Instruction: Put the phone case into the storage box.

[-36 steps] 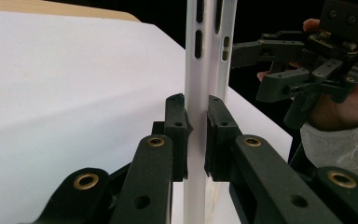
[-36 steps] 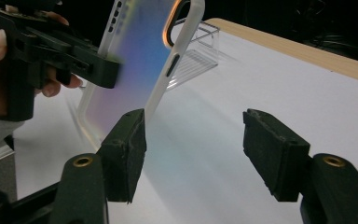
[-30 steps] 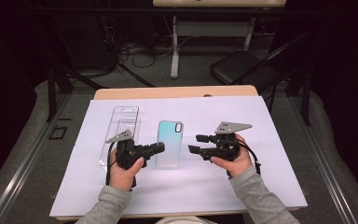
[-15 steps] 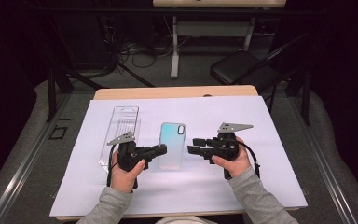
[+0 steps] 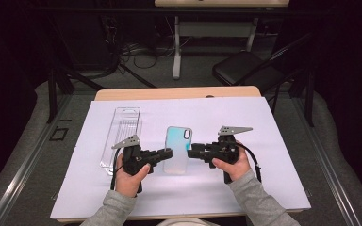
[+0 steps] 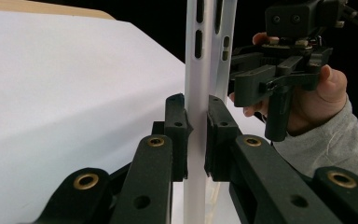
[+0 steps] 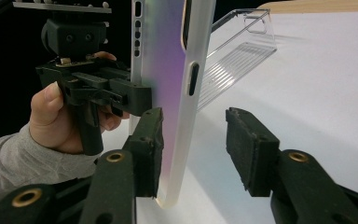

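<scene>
Around the phone case [image 5: 177, 149], right gripper [image 5: 192, 151] has narrowed.

The phone case [image 5: 177, 149] is lying on the sheet [image 5: 264, 179] covering the tabletop [image 5: 169, 92]; the clear package [image 5: 121, 133] is lying to its left; the left gripper [image 5: 168, 153] and right gripper [image 5: 192, 151] are flanking the case's near half.
</scene>
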`<state>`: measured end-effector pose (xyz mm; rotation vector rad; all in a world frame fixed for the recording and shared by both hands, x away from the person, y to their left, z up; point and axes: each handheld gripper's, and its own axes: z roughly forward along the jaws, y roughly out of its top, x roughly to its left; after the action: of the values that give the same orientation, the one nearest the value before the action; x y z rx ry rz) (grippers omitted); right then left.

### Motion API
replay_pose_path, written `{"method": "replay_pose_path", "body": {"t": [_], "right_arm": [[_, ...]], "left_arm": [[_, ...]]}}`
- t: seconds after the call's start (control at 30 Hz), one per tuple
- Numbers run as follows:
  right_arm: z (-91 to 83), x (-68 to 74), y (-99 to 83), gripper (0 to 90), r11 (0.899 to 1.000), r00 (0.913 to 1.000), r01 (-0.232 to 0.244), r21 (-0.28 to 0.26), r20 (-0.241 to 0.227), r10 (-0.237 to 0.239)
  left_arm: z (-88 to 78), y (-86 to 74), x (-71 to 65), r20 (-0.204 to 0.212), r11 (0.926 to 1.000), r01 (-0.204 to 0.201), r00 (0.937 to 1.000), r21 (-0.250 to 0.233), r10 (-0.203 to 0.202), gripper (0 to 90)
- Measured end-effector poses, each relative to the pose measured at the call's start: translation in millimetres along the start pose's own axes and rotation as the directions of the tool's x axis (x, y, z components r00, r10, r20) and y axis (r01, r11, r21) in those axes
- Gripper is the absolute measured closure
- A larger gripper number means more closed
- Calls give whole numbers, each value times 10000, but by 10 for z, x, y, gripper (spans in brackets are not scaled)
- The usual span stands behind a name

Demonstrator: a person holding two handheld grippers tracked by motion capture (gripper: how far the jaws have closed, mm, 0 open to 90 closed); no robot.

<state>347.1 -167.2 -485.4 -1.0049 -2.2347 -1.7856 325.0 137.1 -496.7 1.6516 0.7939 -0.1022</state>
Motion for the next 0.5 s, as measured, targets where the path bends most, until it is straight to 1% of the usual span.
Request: {"method": "replay_pose_path", "body": {"t": [0.1, 0.3, 0.43, 0.5], "right_arm": [[9, -1, -9, 582, 9999, 9999, -127, 7, -96, 127], [13, 1, -14, 612, 9998, 9996, -201, 18, -178, 201], [12, -4, -14, 631, 9993, 9986, -368, 80, -369, 371], [13, -5, -15, 643, 9993, 9987, -354, 104, -359, 358]], "left_arm": [[12, -8, -9, 29, 10000, -48, 10000, 53, 48, 819], [28, -19, -18, 55, 9999, -91, 9999, 116, 91, 819], [40, -28, -27, 82, 9999, -96, 9999, 143, 95, 820], [46, -31, -31, 101, 9998, -118, 9999, 149, 116, 819]]}}
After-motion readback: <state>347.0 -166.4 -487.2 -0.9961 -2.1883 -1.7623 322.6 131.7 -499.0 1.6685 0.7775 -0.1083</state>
